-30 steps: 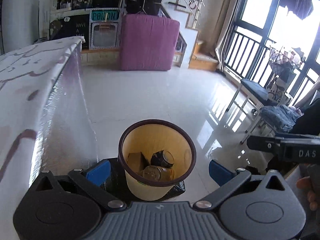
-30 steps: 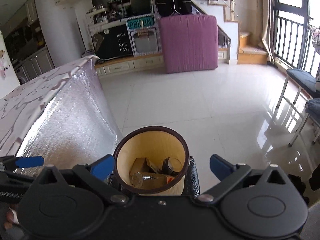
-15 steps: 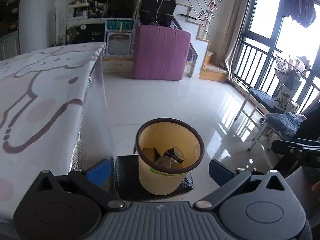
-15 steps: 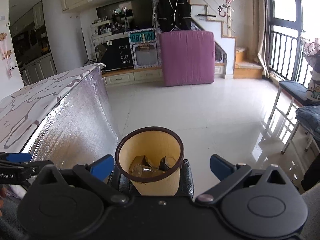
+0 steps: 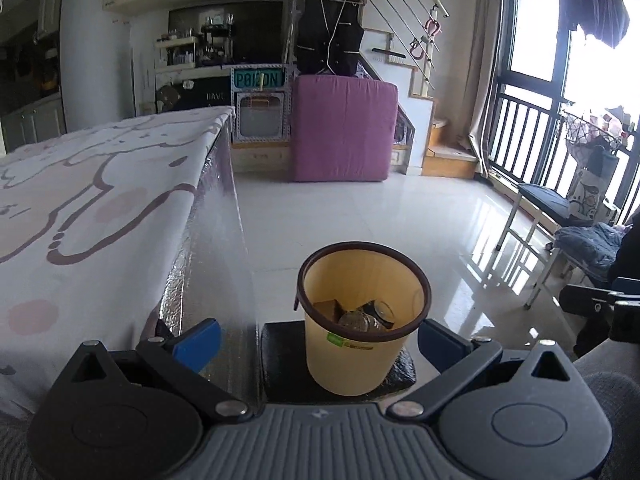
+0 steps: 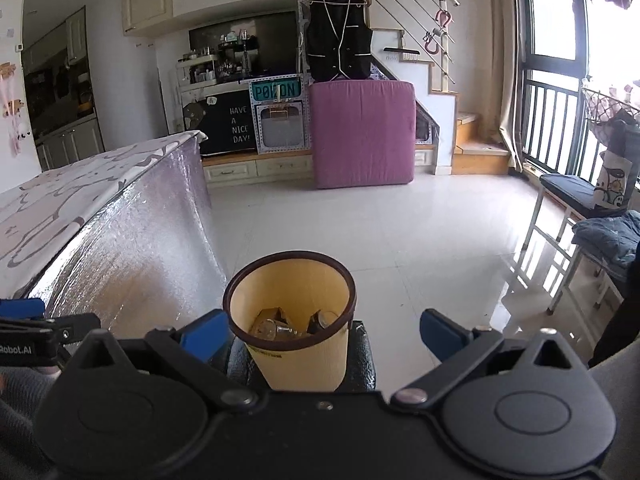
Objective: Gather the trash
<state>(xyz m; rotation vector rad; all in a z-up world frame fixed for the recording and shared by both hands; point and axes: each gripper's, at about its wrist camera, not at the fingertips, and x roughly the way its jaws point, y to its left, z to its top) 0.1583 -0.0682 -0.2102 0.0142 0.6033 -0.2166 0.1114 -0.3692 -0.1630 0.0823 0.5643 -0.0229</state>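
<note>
A pink cushion (image 5: 344, 128) leans below the black vest (image 5: 330, 46) (hung up).

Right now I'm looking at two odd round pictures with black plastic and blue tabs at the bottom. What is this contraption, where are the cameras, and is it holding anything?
There is no robot here: a person carries one hand-held gripper in each hand, and each has a wide-angle camera looking forward along its two fingers. One picture comes from the left hand-held gripper, the other from the right hand-held gripper. The blue tabs are fingertips. Both stand wide open and hold nothing. Ahead on the floor is a yellow waste bin on a black mat, with a small brown box and what look like glass jars inside. On the left is a table with a cartoon-print cloth, with no trash visible on the part shown.
</note>
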